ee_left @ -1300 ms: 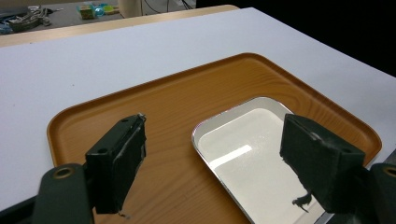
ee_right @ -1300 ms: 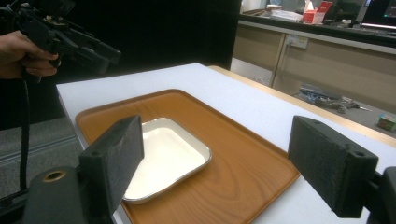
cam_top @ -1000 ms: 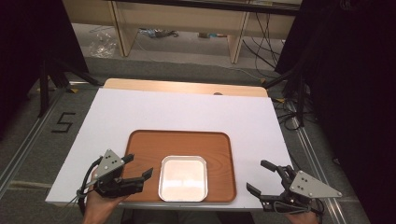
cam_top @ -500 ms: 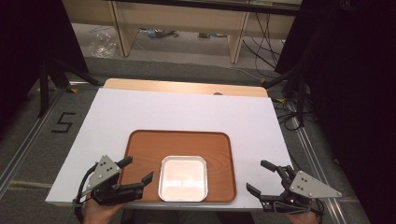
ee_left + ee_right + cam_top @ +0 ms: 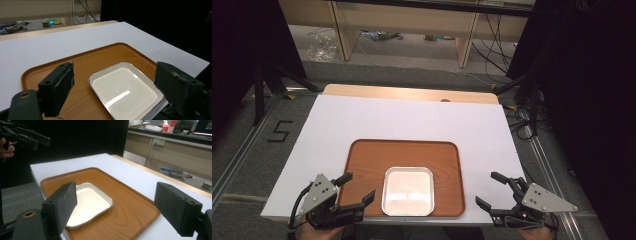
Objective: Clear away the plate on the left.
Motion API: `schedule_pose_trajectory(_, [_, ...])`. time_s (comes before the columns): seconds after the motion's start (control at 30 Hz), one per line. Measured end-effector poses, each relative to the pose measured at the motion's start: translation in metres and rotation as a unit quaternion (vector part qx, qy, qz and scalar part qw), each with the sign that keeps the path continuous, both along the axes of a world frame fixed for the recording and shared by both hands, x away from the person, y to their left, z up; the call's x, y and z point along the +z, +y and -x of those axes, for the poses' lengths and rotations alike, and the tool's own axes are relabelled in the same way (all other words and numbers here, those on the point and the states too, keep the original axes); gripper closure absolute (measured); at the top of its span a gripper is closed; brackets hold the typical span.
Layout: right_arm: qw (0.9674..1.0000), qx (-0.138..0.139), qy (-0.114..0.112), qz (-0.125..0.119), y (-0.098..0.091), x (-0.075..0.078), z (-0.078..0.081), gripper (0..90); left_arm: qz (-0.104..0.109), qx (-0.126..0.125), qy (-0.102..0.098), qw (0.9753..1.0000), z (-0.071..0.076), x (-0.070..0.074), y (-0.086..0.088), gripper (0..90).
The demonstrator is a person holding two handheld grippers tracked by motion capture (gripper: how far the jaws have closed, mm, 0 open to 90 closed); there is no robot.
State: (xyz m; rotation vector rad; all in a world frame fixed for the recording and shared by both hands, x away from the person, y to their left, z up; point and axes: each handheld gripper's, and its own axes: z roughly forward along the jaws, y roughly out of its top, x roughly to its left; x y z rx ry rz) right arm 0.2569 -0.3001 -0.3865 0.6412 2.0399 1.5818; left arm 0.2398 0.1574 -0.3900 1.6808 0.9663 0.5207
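Left gripper [image 5: 353, 189] has slid nearer the tray's [image 5: 447, 150] corner | jaws wide, empty, white dish [image 5: 408, 190] just ahead | right gripper [image 5: 497, 191] gaping, empty | risk: jaw clipping rim, skidding dish

Left claw [image 5: 357, 189] and right claw [image 5: 493, 190], both wide open, empty.

place: lab or recording workspace
floor: grey carpet, tape marking "5" [image 5: 280, 131], metal floor rails [image 5: 239, 155]
surround: black curtains [image 5: 592, 100] both sides
background: wooden bench [image 5: 407, 20], loose cables [image 5: 497, 35] underneath
work surface: white-covered table [image 5: 412, 120]
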Motion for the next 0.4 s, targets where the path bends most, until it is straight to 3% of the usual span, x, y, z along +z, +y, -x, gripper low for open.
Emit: schedule_pose_trajectory(0.4, [1.0000,0.000,0.000,0.001,0.0000,0.0001,0.0001,19.3,-0.006,-0.002,0.004,1.0000,-0.0020,-0.0026,-0.0016,16.1])
